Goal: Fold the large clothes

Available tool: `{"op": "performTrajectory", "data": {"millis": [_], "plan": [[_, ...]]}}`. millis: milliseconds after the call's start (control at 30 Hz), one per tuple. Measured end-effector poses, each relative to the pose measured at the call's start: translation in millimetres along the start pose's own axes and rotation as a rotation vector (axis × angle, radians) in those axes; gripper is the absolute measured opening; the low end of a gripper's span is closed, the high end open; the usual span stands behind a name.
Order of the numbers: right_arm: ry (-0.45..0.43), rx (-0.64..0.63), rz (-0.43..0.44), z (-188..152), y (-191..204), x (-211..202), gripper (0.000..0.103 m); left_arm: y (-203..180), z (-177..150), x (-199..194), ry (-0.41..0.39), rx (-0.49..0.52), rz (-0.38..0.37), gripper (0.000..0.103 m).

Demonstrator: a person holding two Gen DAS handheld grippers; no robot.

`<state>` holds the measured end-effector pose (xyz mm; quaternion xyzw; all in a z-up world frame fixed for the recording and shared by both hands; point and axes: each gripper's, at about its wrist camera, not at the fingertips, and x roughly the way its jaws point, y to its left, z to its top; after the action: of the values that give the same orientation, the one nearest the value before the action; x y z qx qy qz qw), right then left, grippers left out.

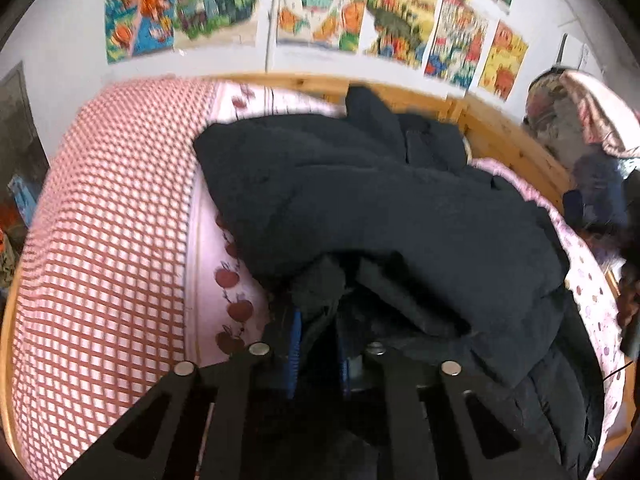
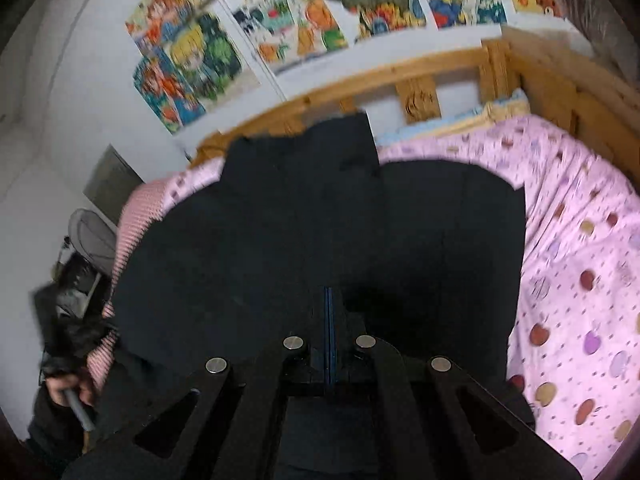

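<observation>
A large black garment (image 1: 380, 208) lies bunched on the bed, one part reaching to the wooden rail at the back. My left gripper (image 1: 320, 344) is at its near edge, and a thick fold of black cloth fills the gap between the blue pads (image 1: 295, 340). In the right wrist view the black garment (image 2: 320, 220) spreads wide and flat over the pink sheet. My right gripper (image 2: 328, 312) is shut, its blue pads pressed together at the garment's near edge. Black cloth appears pinched between them.
The bed has a pink apple-print sheet (image 2: 580, 260), a red-checked quilt (image 1: 108, 220) on its left and a wooden frame (image 2: 420, 76) at the back. Posters (image 1: 320, 8) cover the wall. A hand (image 2: 68, 394) holds a grey handle at lower left. Piled clothes (image 1: 580, 140) lie at far right.
</observation>
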<state>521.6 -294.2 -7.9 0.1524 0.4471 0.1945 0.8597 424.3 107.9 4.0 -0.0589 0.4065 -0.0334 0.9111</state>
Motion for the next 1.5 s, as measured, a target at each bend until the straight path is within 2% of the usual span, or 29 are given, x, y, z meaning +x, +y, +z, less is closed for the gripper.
{"op": "performTrajectory", "data": {"millis": [67, 167, 233, 300, 400, 567, 733, 867, 1033, 1100, 1233, 1267, 1367, 1500], "plan": [[0.022, -0.001, -0.022, -7.0, -3.5, 11.3, 0.001, 6.9, -2.9, -13.6, -0.051, -0.035, -0.003, 0.011], [0.069, -0.003, -0.047, -20.4, -8.8, 31.9, 0.001, 26.8, -11.7, -19.3, -0.08, -0.132, -0.02, 0.011], [0.106, 0.033, -0.027, -34.8, -16.7, 48.7, 0.001, 44.8, -23.6, -6.4, -0.036, -0.218, -0.045, 0.011], [0.104, 0.036, -0.023, -45.3, -19.2, 57.5, 0.001, 59.0, -30.6, 6.0, -0.011, -0.284, -0.066, 0.011], [0.083, -0.019, -0.054, -57.6, -12.5, 62.6, 0.001, 67.1, -39.0, 9.9, -0.019, -0.331, -0.098, 0.011], [0.076, -0.032, -0.069, -58.8, -5.2, 50.8, 0.001, 60.8, -42.4, 1.9, -0.039, -0.286, -0.096, 0.011], [0.081, -0.003, -0.046, -60.5, -14.9, 47.0, 0.001, 43.8, -53.0, -25.0, -0.119, -0.191, -0.043, 0.01], [0.074, 0.02, -0.034, -62.9, -20.4, 49.3, 0.001, 46.4, -44.9, -24.0, -0.073, -0.18, -0.011, 0.013], [0.067, -0.02, -0.07, -53.5, -8.9, 41.6, 0.001, 38.0, -30.0, -20.6, -0.061, -0.104, 0.058, 0.029], [0.062, -0.014, -0.067, -50.2, -8.7, 38.9, 0.001, 36.7, -26.2, -20.6, -0.073, -0.083, 0.058, 0.047], [0.071, -0.005, -0.063, -51.7, -14.7, 39.6, 0.001, 28.1, -16.8, -20.9, -0.121, 0.013, 0.067, 0.05], [0.07, -0.006, -0.067, -52.2, -13.7, 40.8, 0.001, 25.4, -16.6, -19.4, -0.12, 0.038, 0.066, 0.05], [0.067, -0.017, -0.08, -50.9, -8.6, 42.4, 0.001, 21.1, -11.2, -13.5, -0.105, 0.064, 0.045, 0.011], [0.063, -0.027, -0.094, -51.5, -8.5, 39.4, 0.001, 31.9, -15.9, -24.4, -0.146, -0.015, 0.045, 0.009]]}}
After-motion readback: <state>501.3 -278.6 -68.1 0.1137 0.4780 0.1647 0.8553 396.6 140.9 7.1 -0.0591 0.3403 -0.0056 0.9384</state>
